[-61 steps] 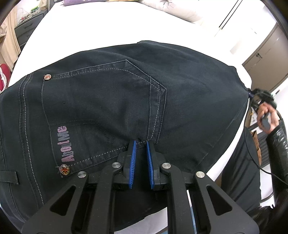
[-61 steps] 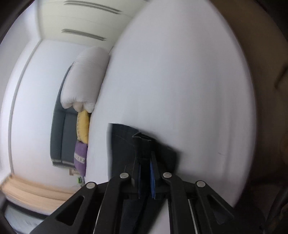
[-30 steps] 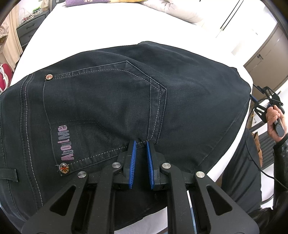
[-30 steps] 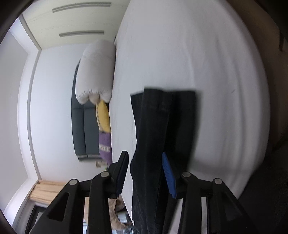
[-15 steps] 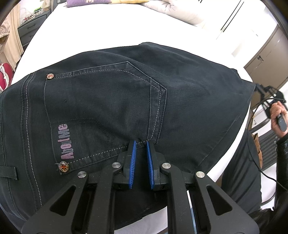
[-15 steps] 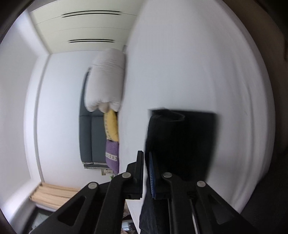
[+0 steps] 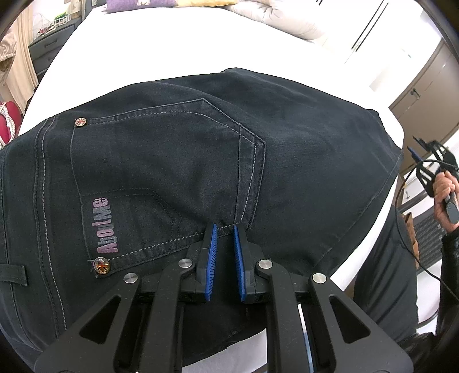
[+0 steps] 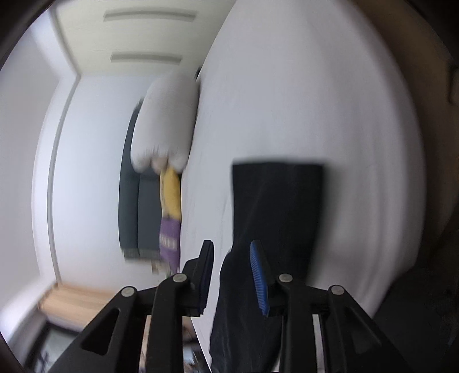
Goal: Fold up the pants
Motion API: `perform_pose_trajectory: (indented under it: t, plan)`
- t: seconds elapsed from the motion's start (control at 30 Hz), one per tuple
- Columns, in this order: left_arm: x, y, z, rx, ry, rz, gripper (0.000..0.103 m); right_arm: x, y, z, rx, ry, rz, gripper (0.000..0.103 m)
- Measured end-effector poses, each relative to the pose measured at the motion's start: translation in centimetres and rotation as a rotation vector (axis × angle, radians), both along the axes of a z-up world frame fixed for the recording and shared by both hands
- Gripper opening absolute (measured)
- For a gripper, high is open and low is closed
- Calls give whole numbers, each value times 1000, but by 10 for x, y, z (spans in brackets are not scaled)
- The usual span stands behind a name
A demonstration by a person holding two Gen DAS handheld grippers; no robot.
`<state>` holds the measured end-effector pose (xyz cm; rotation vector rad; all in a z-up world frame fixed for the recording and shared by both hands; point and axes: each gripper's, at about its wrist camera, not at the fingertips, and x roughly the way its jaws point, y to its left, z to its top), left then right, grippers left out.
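Dark denim pants (image 7: 183, 160) lie flat on the white bed (image 7: 160, 46). The left gripper (image 7: 223, 229) is clenched at the pocket seam. The right gripper (image 8: 231, 249) is opening, leg fabric loose between its jaws at 6 o'clock.

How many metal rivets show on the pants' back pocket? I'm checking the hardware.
2: one rivet at the pocket's upper-left corner, one rivet beside the logo; others may be hidden.

You're in a bedroom: white bed (image 7: 172, 43), pillows (image 7: 275, 14) at twelve o'clock, dresser (image 7: 46, 48) at ten.
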<state>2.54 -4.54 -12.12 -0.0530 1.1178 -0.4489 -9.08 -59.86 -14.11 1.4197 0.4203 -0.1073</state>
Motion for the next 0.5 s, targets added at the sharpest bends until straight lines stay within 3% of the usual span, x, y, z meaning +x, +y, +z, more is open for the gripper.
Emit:
perform_pose_trajectory:
  t: [0.1,0.17,0.2,0.23,0.27,0.3,0.37,0.5]
  plan:
    - [-1,-1,0,0,-3,5,12,43,21,11,-65,35,165,32]
    - [-2,1,1,-4,-4,7,12,66,29,17,-130,80,229,47]
    - [-2,2,1,-7,-3,9,12,83,34,21,-189,139,265,66]
    - [-2,3,3,-12,-3,13,12,93,37,25,-243,197,288,76]
    - [-3,4,3,-17,-5,15,12,103,41,29,-316,259,309,76]
    - [-4,5,6,-21,-12,19,12,117,49,39,-471,340,331,76]
    - [-10,4,15,-15,-56,17,12,135,71,51,-722,416,386,76]
    - [-16,2,27,-5,-125,8,12,162,96,46,-840,462,514,76]
